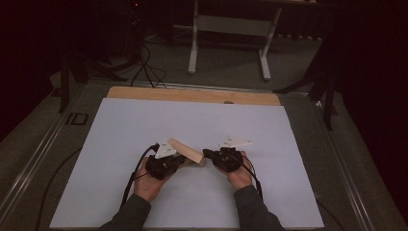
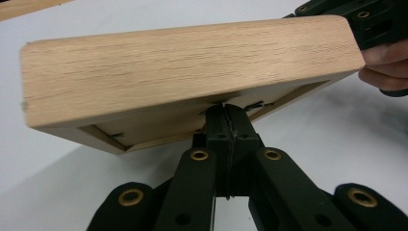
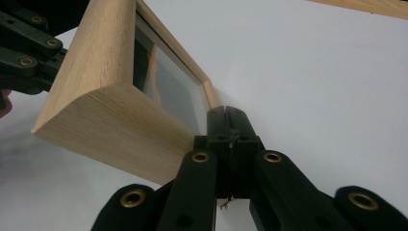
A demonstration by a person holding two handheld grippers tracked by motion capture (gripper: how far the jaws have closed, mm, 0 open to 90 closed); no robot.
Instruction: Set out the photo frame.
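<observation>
Over white board (image 1: pixel 144 125), wood frame (image 1: pixel 186 151), no readable text, L tongs (image 1: pixel 179 161) & R tongs (image 1: pixel 208 155) pressed together at its edges.

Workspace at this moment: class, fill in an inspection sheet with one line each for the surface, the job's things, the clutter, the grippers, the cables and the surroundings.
Surface: white sheet over a wooden board, flat and bare around the work.
Job's things: one wooden picture frame, light oak with a glass front, lifted and tilted between both grippers.
Clutter: nothing seen.
Grippers: left gripper has its jaws shut at the frame's back edge; right gripper has its jaws shut at the frame's front rim. Whether either pinches the wood cannot be told.
Cables: a black cable trails from each gripper toward the person; more black cables lie on the floor beyond.
Surroundings: dark room, grey floor, white table legs behind.
</observation>
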